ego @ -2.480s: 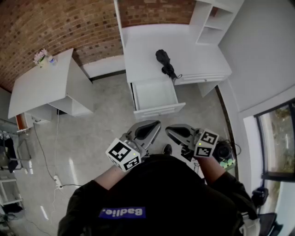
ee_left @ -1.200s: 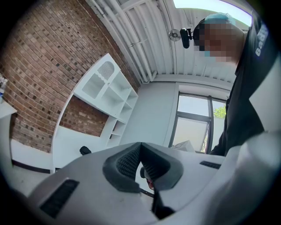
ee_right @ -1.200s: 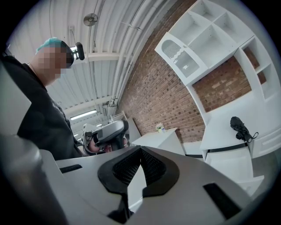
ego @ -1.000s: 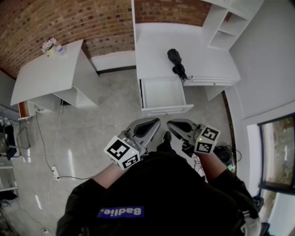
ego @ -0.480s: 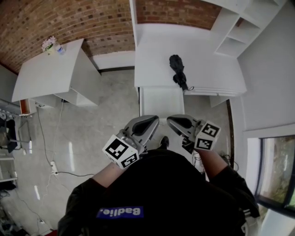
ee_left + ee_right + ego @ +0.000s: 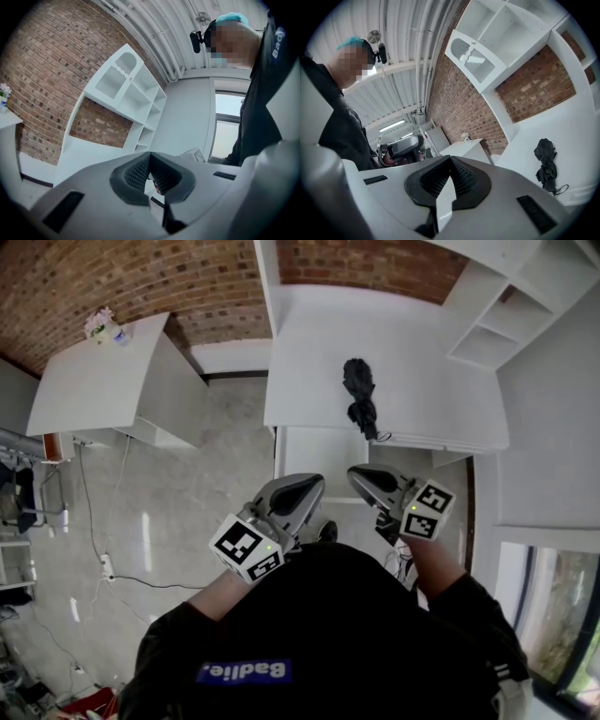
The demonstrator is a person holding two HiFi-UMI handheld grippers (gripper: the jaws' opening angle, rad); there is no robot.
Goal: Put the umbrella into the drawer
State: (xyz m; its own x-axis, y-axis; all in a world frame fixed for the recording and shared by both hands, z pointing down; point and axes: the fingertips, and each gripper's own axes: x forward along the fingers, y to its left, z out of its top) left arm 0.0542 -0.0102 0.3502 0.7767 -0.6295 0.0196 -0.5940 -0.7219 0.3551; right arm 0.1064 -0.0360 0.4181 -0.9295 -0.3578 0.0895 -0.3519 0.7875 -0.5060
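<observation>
The desk (image 6: 309, 343) holds the umbrella (image 6: 359, 390), beyond the right gripper (image 6: 356, 474) (well apart).

umbrella (image 6: 360, 397): black
tabletop (image 6: 309, 352): white
drawer (image 6: 319, 448): white
wall (image 6: 84, 277): red-brown brick pattern
floor (image 6: 187, 512): pale grey, glossy
left gripper (image 6: 309, 487): grey, black ribbed pads, black-and-white marker cube
right gripper (image 6: 362, 475): same grey, same markers
person's top (image 6: 328, 634): black

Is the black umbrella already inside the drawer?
No, the umbrella lies on top of the white desk, beyond the open drawer.
</observation>
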